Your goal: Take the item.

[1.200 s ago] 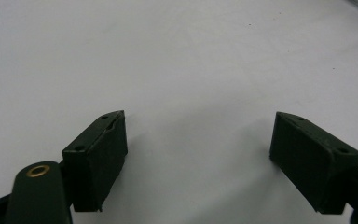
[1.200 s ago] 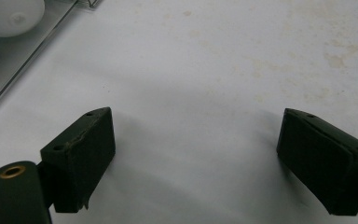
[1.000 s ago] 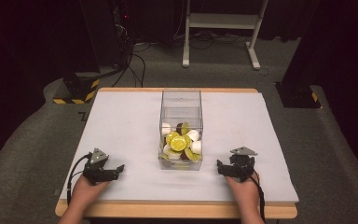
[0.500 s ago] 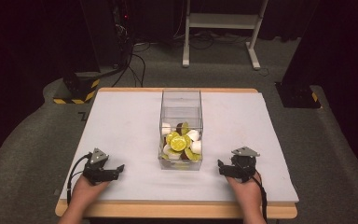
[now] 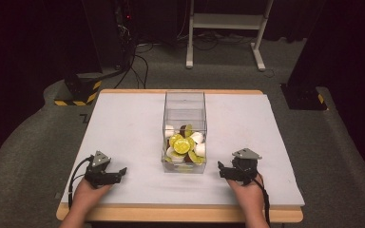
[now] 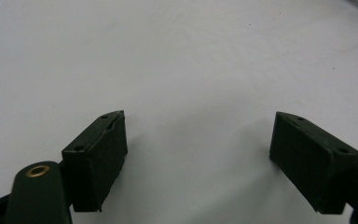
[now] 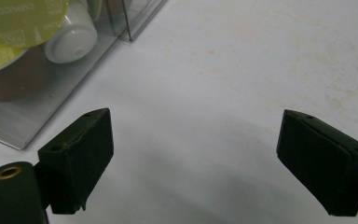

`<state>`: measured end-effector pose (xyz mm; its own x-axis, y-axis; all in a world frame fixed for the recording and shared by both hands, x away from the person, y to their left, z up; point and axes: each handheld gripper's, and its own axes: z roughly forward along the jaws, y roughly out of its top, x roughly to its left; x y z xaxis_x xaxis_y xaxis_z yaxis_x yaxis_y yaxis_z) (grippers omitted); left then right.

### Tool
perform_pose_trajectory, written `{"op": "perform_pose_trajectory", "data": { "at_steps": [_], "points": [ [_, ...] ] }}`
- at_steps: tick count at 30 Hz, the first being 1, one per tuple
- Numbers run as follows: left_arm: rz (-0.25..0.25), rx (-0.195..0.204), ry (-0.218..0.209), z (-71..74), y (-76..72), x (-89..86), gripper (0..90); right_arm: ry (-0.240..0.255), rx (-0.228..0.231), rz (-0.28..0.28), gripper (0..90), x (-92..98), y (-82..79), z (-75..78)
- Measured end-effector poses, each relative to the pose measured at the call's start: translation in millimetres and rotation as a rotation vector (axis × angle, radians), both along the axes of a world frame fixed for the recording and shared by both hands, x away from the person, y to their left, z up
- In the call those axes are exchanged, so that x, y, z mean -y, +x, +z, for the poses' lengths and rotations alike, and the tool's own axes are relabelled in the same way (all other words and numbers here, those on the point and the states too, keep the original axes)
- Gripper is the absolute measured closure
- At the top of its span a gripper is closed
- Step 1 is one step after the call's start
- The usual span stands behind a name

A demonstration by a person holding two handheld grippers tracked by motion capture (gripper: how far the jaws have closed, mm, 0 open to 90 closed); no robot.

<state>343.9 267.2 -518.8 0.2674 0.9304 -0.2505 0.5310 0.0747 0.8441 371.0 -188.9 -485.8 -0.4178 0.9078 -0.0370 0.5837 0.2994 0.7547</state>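
Now I keep both grippers near the front edge of the surface point(image 5: 123, 123), jaws wide and empty. The box point(image 5: 185, 135) of capsules point(image 5: 182, 145) stands between them, long axis toward the back edge; my right gripper point(image 5: 222, 171) seems slightly nearer than my left gripper point(image 5: 119, 174).

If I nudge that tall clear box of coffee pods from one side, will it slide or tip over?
The clear plastic box would probably slide: the pods lie in its lower part, so the weight sits low. A push near the open rim might tip it, since it is tall and narrow. Its thin, smooth walls look slippery and may flex.
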Motion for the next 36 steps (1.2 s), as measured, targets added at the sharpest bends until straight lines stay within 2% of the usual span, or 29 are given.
{"op": "perform_pose_trajectory", "data": {
  "at_steps": [6,13,18,22,36],
  "points": [
    [0.000,-0.002,-0.002,0.1,0.1,-0.1,19.0,-0.001,-0.022,0.012,10.8,-5.5,0.4,-0.7],
    [-0.001,-0.001,-0.004,0.0,0.1,-0.1,19.0,0.005,-0.018,0.022,10.9,-5.1,0.2,0.6],
    [-0.001,-0.002,-0.003,0.1,0.2,-0.2,18.9,0.005,-0.009,0.021,11.2,-6.7,3.9,7.1],
    [-0.005,-0.001,0.002,0.1,0.4,-0.8,18.9,0.015,0.007,0.025,11.7,-11.5,9.2,12.3],
    [-0.007,-0.001,0.003,0.1,0.3,-1.0,19.0,0.044,0.018,-0.004,13.4,-18.5,29.6,24.2]
  ]
}}
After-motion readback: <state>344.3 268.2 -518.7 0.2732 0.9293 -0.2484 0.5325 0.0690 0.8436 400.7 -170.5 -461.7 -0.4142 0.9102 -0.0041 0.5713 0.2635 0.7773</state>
